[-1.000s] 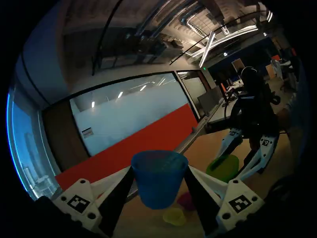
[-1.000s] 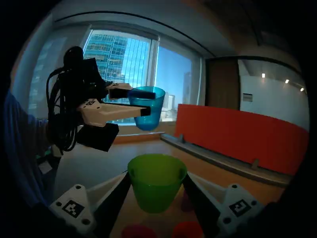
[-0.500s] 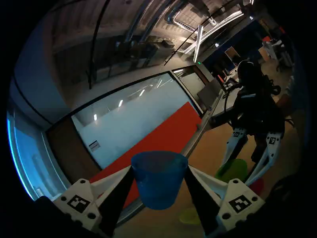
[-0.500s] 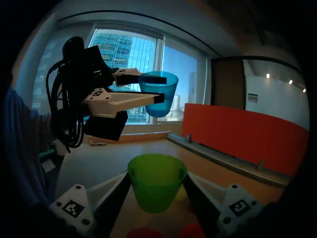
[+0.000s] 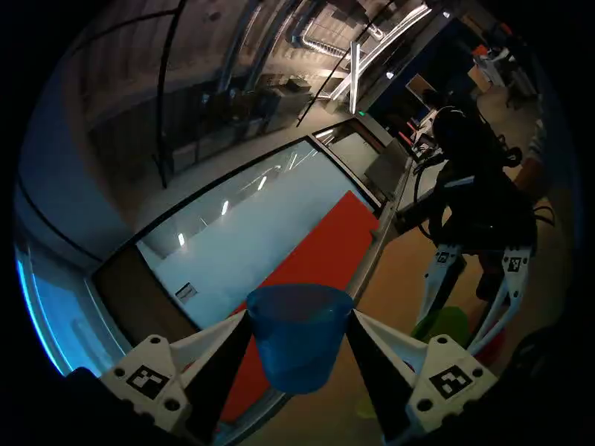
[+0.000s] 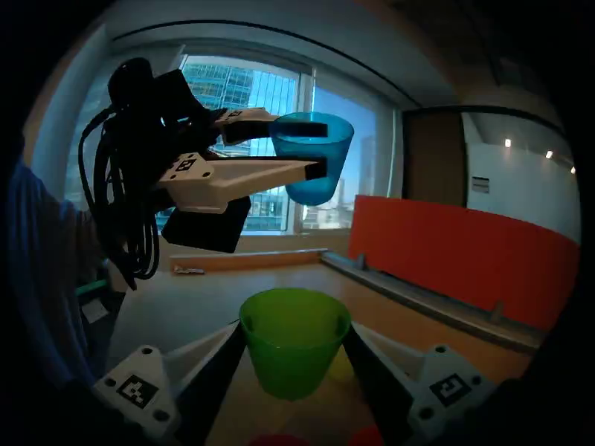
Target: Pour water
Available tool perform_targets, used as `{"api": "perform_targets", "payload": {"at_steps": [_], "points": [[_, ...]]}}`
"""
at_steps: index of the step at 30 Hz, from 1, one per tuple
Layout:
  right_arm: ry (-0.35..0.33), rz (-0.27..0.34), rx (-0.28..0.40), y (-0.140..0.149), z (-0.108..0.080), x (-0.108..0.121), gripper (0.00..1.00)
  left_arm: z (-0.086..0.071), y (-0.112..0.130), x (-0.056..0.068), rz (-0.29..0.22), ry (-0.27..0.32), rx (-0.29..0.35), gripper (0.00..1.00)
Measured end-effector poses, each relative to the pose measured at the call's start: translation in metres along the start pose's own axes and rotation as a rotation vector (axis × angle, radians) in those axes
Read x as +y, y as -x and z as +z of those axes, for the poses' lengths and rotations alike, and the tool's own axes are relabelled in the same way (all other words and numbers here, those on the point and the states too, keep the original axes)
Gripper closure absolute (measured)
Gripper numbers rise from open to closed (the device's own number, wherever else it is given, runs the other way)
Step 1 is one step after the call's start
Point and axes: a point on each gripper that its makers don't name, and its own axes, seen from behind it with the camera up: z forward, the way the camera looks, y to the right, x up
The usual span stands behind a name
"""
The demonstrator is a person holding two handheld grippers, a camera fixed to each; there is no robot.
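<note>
Two cups, each gripped
The left gripper [image 5: 299,321] pinches the blue cup [image 5: 299,349], seemingly near upright, above the green cup [image 6: 294,346] pinched by the right gripper [image 6: 294,327].

My left gripper [image 6: 323,149], white fingers [image 6: 245,175] with black inner faces, boxy black body [image 6: 204,227] behind them, thick loop of black cables [image 6: 130,223], square black-and-white markers [image 6: 185,165] beside small dark screws [image 6: 153,415], my right gripper [image 6: 295,334] of the same build, blue sleeve [image 6: 37,282].

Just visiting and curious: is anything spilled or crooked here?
Nothing stands out: the left gripper holds the blue cup roughly upright, higher than the green cup in the right gripper; no spill visible.
</note>
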Motion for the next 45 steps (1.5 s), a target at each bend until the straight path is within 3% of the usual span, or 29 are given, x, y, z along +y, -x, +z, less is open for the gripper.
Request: {"api": "perform_targets", "payload": {"at_steps": [45], "points": [[-0.003, -0.001, 0.011, -0.003, 0.001, 0.0, 0.09, 0.012, -0.011, 0.007, 0.264, -0.02, 0.011, 0.15]]}}
